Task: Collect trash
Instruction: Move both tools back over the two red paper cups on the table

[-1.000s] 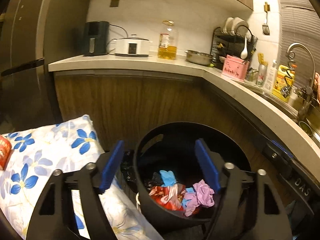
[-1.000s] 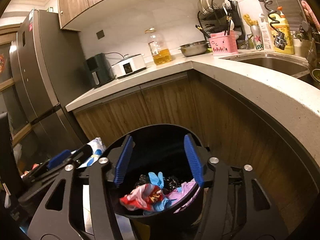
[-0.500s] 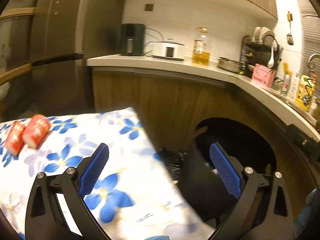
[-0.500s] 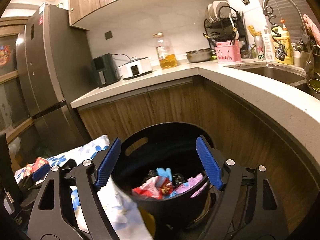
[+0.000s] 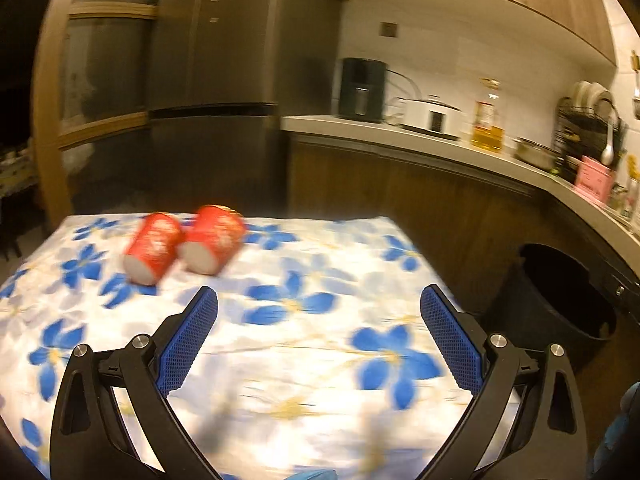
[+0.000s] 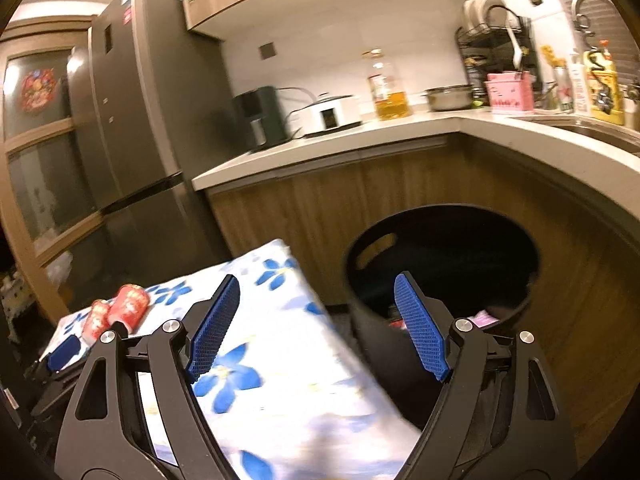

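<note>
Two red paper cups [image 5: 152, 246] [image 5: 212, 242] lie on their sides, side by side, at the far left of a table under a white cloth with blue flowers [image 5: 320, 364]. My left gripper [image 5: 319, 296] hovers over the cloth, open and empty, with the cups ahead and to the left. A black trash bin [image 5: 560, 300] stands on the floor off the table's right edge. In the right wrist view my right gripper [image 6: 317, 282] is open and empty between the table corner and the bin [image 6: 460, 240]. Crumpled wrappers [image 6: 486, 316] show inside. The red cups [image 6: 130, 306] lie far left.
A wooden cabinet with a curved countertop [image 6: 400, 136] wraps behind and to the right of the bin. It carries appliances, an oil bottle, a dish rack and a sink. A tall grey fridge [image 5: 208, 80] stands behind the table. The left gripper's blue pad [image 6: 64, 354] shows at the right view's left edge.
Both views have swung left, away from the bin and over the flowered table. Both pairs of jaws stand wider. The red cups have come into the middle of the left view.
</note>
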`<state>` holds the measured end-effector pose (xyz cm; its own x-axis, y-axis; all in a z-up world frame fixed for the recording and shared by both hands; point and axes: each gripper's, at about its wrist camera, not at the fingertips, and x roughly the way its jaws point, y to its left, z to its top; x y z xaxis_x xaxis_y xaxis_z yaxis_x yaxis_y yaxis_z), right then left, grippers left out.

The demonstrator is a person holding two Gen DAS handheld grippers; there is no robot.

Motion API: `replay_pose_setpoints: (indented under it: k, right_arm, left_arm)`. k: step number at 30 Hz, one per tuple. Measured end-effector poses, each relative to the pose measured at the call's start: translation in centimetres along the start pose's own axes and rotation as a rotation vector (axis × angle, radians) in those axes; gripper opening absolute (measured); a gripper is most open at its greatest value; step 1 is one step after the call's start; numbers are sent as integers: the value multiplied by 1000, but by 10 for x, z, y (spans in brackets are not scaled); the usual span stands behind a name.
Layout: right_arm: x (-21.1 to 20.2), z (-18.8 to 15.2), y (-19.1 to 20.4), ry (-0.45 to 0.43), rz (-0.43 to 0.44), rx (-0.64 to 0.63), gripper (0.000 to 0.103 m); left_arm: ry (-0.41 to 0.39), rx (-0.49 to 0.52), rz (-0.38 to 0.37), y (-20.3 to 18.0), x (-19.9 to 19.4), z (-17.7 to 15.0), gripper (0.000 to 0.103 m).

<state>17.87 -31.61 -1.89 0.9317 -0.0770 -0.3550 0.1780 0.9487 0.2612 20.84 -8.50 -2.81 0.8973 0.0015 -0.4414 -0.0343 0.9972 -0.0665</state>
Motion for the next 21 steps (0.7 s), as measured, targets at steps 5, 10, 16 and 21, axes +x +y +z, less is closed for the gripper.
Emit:
replay_pose_setpoints:
  k: [5, 10, 16, 21]
  right_arm:
    - [14, -12, 46, 23, 62, -26, 79]
    - [31, -22, 93, 50, 121, -62, 79]
    - [52, -33, 140, 80, 184, -86, 79]
    - [70, -38, 168, 96, 217, -94, 79]
  left_arm:
    - [-14, -43, 95, 55, 5, 3, 97]
    - [-28, -76, 169, 102, 15, 7, 97]
    - [-14, -124, 206, 152, 38, 18, 97]
    - [4, -162, 206, 176, 58, 27, 97]
